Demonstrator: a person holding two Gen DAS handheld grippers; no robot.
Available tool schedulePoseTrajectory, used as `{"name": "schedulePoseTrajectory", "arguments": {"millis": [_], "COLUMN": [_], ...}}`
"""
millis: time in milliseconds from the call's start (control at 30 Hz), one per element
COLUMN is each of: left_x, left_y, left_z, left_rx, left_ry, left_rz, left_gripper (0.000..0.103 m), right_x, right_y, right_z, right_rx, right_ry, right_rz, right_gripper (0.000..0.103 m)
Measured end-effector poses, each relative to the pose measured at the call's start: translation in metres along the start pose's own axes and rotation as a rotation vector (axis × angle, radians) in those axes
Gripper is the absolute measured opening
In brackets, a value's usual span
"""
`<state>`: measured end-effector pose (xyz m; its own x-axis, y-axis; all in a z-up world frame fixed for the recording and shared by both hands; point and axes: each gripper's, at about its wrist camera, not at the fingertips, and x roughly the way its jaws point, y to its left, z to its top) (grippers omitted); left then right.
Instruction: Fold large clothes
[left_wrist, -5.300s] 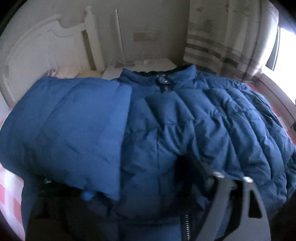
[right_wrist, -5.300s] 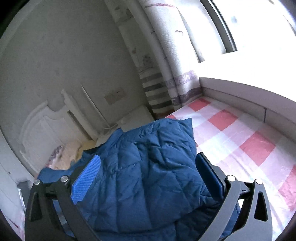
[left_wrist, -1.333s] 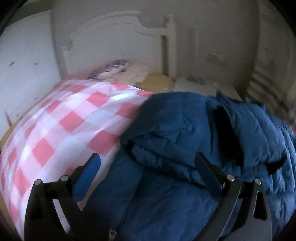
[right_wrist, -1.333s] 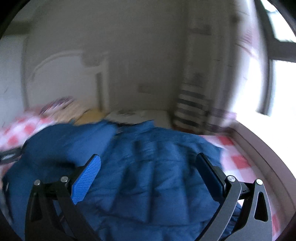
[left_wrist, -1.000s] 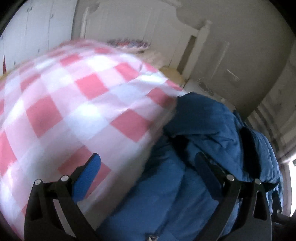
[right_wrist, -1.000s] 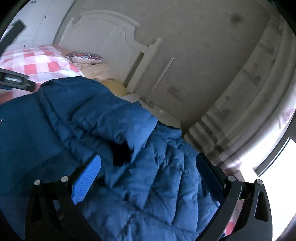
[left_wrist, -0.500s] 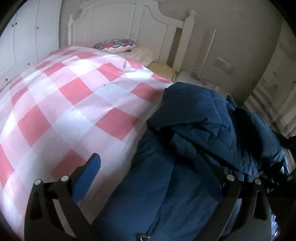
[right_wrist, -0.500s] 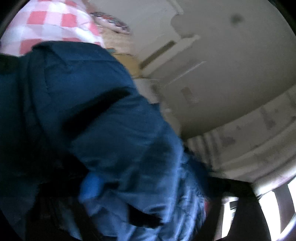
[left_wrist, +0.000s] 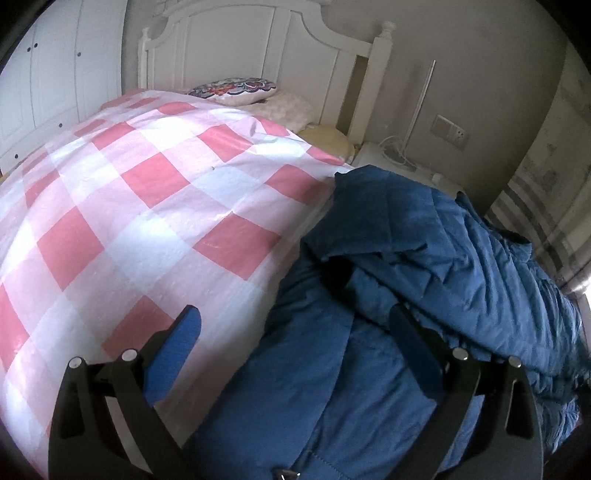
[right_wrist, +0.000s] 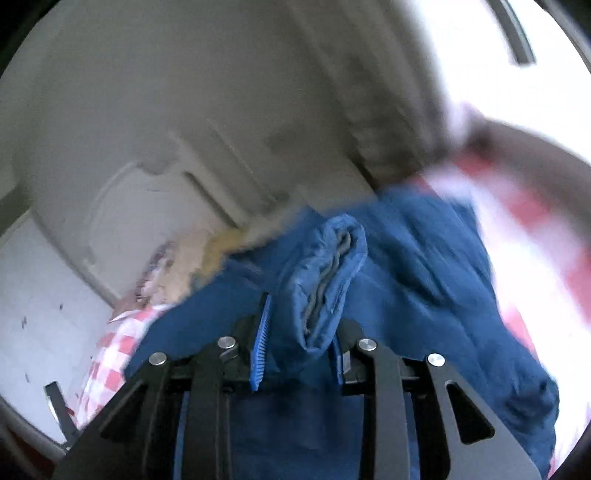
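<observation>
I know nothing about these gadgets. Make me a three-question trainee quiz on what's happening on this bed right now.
1. True or false: the right tool is clamped on a bunched fold of the blue quilted puffer jacket.
2. The left tool is: A) wide open, gripping nothing; B) shut on the jacket; C) holding a pillow.
3. Fill in: the jacket lies on a pink-and-white ______ bedspread.

Key: 1 true, its jaws have just been closing on the fold. 2 A. 3 checked.
</observation>
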<state>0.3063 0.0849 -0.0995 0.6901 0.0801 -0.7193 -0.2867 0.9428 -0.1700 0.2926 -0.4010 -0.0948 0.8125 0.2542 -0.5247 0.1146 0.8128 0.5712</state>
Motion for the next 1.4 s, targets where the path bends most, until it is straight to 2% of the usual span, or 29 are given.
{"name": "schedulePoseTrajectory", "arguments": {"millis": [100,167,267,367,433,467,533,600,633,667,700,733,900,967,1000,1033,1067,1100,1167,1300,1333,1400], "left_x": [0.0,0.001,0.0,0.001,0.001,0.001,0.001,0.003,0.004,0.005,0.005,0.006,0.008,0.009,0.009,0.008,0.009,0.009,0.009,0.01,0.01,0.011], "left_y": [0.0,0.001,0.003,0.003,0.002,0.002,0.002,0.003,0.004,0.005,0.007,0.007,0.008,0.008,0.008,0.008,0.008,0.009,0.01,0.011,0.012,0.013], "left_z": [0.001,0.0,0.001,0.001,0.001,0.001,0.001,0.001,0.002,0.002,0.002,0.002,0.002,0.003,0.003,0.003,0.003,0.002,0.002,0.002,0.002,0.002], "left_rx": [-0.004,-0.008,-0.014,-0.011,-0.007,-0.007,-0.011,-0.019,-0.024,-0.028,-0.034,-0.039,-0.042,-0.041,-0.042,-0.043,-0.045,-0.045,-0.048,-0.054,-0.056,-0.059], "left_ry": [0.001,0.002,-0.006,-0.001,0.003,0.004,0.002,0.008,0.012,0.014,0.016,0.017,0.023,0.023,0.023,0.023,0.024,0.023,0.023,0.027,0.029,0.031], "left_rz": [0.003,0.006,0.005,0.001,0.0,0.001,0.0,-0.004,-0.008,-0.01,-0.013,-0.015,-0.017,-0.017,-0.018,-0.017,-0.018,-0.019,-0.021,-0.026,-0.027,-0.029], "left_gripper": [0.101,0.101,0.101,0.101,0.101,0.101,0.101,0.101,0.101,0.101,0.101,0.101,0.101,0.101,0.101,0.101,0.101,0.101,0.101,0.101,0.101,0.101], "right_x": [0.006,-0.002,-0.029,-0.06,-0.059,-0.05,-0.033,-0.03,-0.027,-0.023,-0.018,-0.017,0.0,0.011,0.014,0.019,0.018,0.015,-0.004,-0.06,-0.066,-0.063], "right_y": [-0.018,-0.007,0.004,-0.006,-0.01,-0.011,-0.011,-0.008,-0.009,-0.011,-0.012,-0.011,-0.001,0.009,0.013,0.019,0.021,0.025,0.038,0.06,0.058,0.048], "right_z": [-0.01,-0.007,-0.001,0.001,0.001,-0.001,-0.007,-0.017,-0.019,-0.021,-0.021,-0.022,-0.022,-0.02,-0.02,-0.019,-0.018,-0.018,-0.018,-0.019,-0.018,-0.018], "right_rx": [0.059,0.006,-0.002,0.055,0.035,-0.003,-0.012,-0.004,0.016,0.036,0.056,0.064,0.022,-0.021,-0.042,-0.065,-0.075,-0.089,-0.142,-0.205,-0.196,-0.181], "right_ry": [0.027,0.006,-0.076,-0.157,-0.136,-0.075,0.0,0.026,0.047,0.07,0.086,0.079,0.105,0.115,0.118,0.122,0.113,0.095,0.025,-0.132,-0.152,-0.138], "right_rz": [0.031,0.036,0.062,0.053,0.002,-0.026,-0.018,-0.01,0.003,0.015,0.038,0.076,0.031,0.006,-0.011,-0.016,-0.022,-0.023,0.005,0.05,0.046,0.004], "right_gripper": [0.027,0.027,0.027,0.023,0.023,0.023,0.024,0.025,0.045,0.094,0.098,0.099,0.099,0.086,0.073,0.052,0.037,0.032,0.026,0.023,0.023,0.023]}}
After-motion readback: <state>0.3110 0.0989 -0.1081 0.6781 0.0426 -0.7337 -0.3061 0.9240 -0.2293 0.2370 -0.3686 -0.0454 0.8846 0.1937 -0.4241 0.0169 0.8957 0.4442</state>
